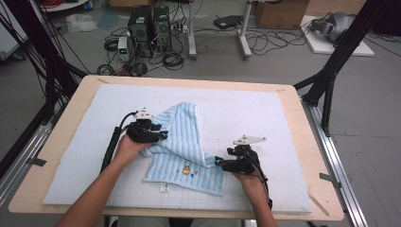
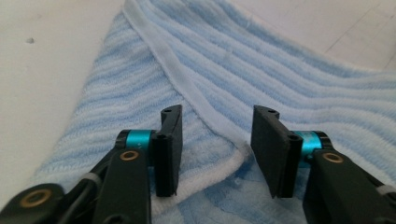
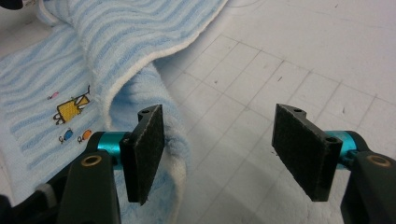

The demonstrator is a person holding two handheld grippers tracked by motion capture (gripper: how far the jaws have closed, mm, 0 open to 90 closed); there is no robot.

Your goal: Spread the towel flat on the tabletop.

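A light blue striped towel point(image 1: 182, 142) lies partly folded on the pale mat point(image 1: 265, 109), with a small embroidered figure point(image 1: 187, 168) near its front edge. My left gripper point(image 1: 163, 135) rests over the towel's left side. In the left gripper view its jaws stand apart above the cloth point(image 2: 233, 60), a white hem running between them, and the pads do not press on it, so this gripper point(image 2: 217, 149) is open. My right gripper point(image 1: 218, 162) sits at the towel's right edge. It is open point(image 3: 219, 149), the folded towel edge point(image 3: 112, 42) beside its left jaw and bare mat between the jaws.
The mat covers most of a wooden table point(image 1: 71, 118). Black frame legs point(image 1: 331, 71) stand beside the table's right and left. Computer towers point(image 1: 149, 26) and cables lie on the floor beyond the far edge.
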